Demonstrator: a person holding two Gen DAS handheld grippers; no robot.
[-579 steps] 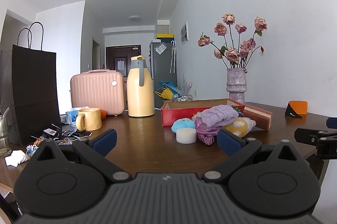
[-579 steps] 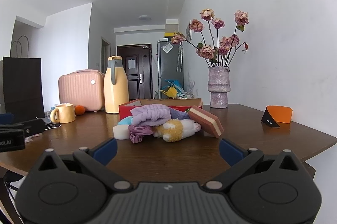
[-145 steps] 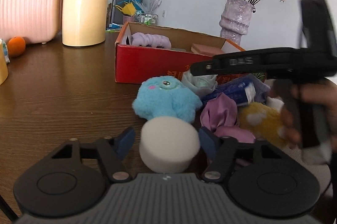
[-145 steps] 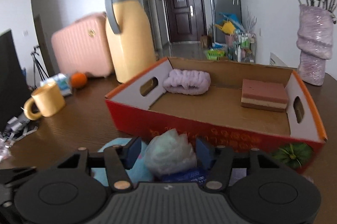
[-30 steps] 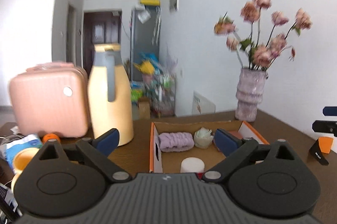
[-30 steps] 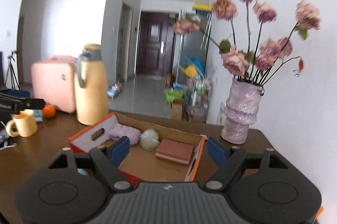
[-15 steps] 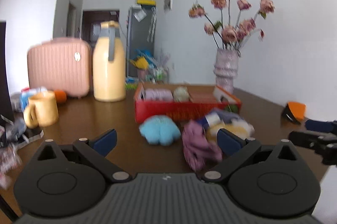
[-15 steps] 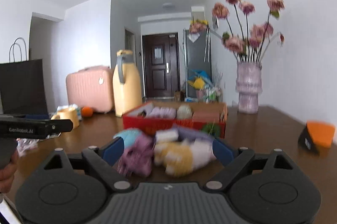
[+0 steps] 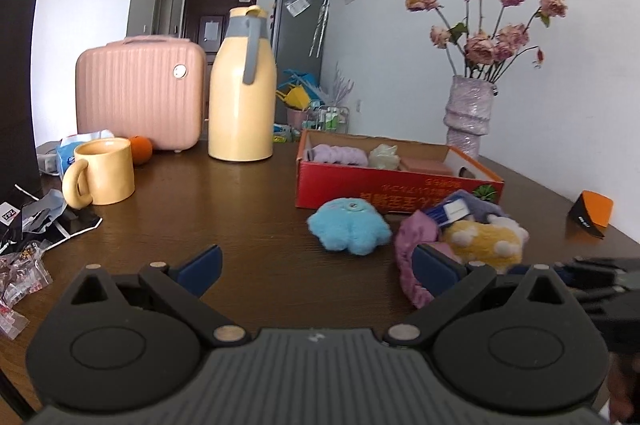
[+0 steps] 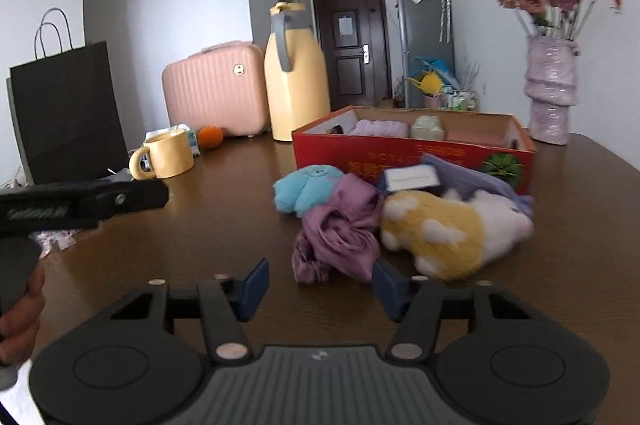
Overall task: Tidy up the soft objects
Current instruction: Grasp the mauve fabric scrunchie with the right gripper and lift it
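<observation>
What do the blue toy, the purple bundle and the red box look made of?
Blue toy: fuzzy plush, from its fluffy pile. Purple bundle: thin, satiny fabric, judging by its crumpled folds and slight sheen. Red box: printed cardboard, brown inside.

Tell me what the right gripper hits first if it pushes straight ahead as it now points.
Most likely the crumpled purple cloth, lying just ahead of the right gripper and its open, empty jaws, which have just been closing. Depth is uncertain.

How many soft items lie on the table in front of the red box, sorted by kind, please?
Plush toys: 2 (blue plush, yellow plush)
Cloth pieces: 2 (mauve cloth, lavender cloth)
Total: 4
</observation>
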